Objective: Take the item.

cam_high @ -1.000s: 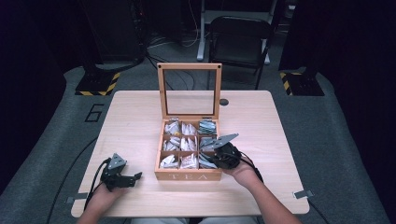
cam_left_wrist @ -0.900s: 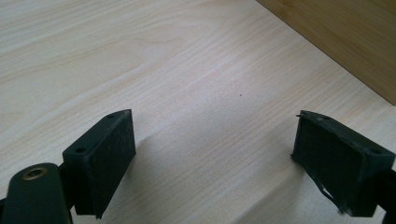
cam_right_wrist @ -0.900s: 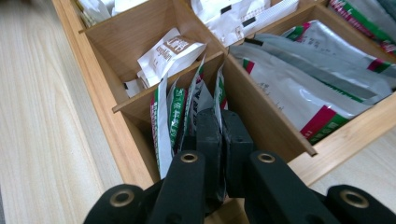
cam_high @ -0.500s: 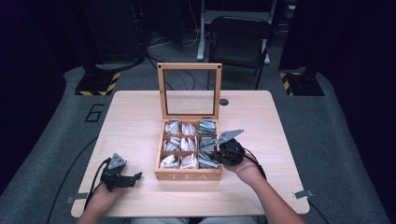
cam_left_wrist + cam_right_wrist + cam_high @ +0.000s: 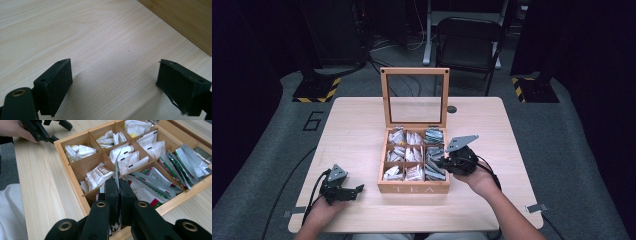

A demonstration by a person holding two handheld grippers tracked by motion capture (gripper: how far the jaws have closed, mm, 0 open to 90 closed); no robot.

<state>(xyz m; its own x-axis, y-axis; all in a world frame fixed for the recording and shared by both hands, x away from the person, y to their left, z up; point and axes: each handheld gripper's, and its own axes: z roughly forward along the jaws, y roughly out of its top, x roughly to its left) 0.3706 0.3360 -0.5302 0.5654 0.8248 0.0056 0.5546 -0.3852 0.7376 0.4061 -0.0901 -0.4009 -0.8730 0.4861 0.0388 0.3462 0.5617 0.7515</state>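
My right gripper [image 5: 119,192] pinches a tea packet [image 5: 116,171] edge-on over the tea box's [image 5: 414,189] near-right compartment, while my left gripper [image 5: 115,82], jaws spread, rests on bare table [image 5: 357,130] left of it.

The high view looks forward and down from above the person's side, taking in the whole table [image 5: 362,125] and the wooden tea box [image 5: 414,187]. The left gripper view sits very low over the tabletop (one box corner at its edge). The right gripper view looks closely into the box compartments, also showing the left gripper [image 5: 50,130] farther off.
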